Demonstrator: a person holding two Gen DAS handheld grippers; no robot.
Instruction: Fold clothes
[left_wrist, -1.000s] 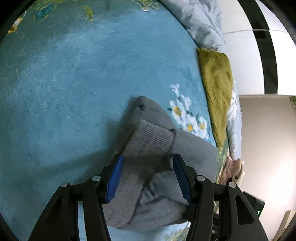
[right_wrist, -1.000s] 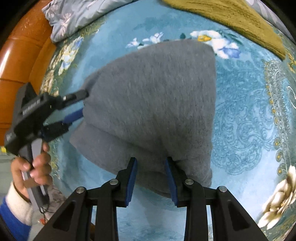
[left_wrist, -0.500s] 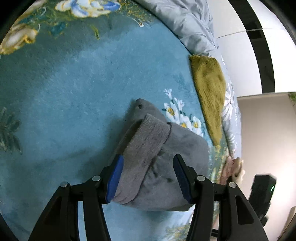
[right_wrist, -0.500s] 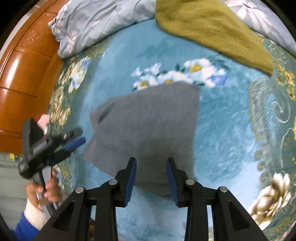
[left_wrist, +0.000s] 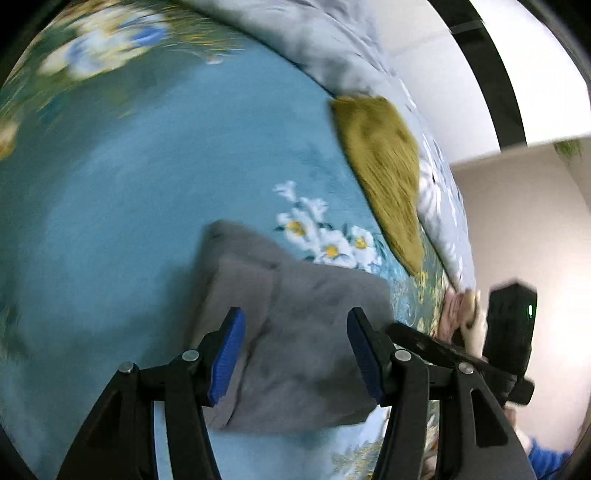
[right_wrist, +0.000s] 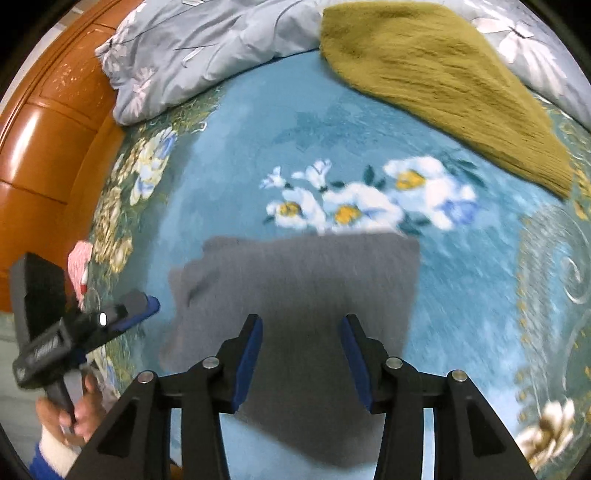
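A grey folded garment lies flat on the blue floral blanket. My left gripper hovers above it, open, its blue pads clear of the cloth. My right gripper also hangs over the garment's near edge; its jaws are opening and the cloth lies below them, not pinched. In the right wrist view the left gripper shows at the left, off the garment's left edge, held by a hand.
An olive-green knitted garment lies at the far side of the blanket. A grey-blue floral quilt is bunched behind it. A glossy wooden headboard runs along the left. Something pink sits at the bed's edge.
Both grippers have lifted and drawn back from the grey garment, which now lies folded on the blanket. The right jaws have let go of its edge and widened.
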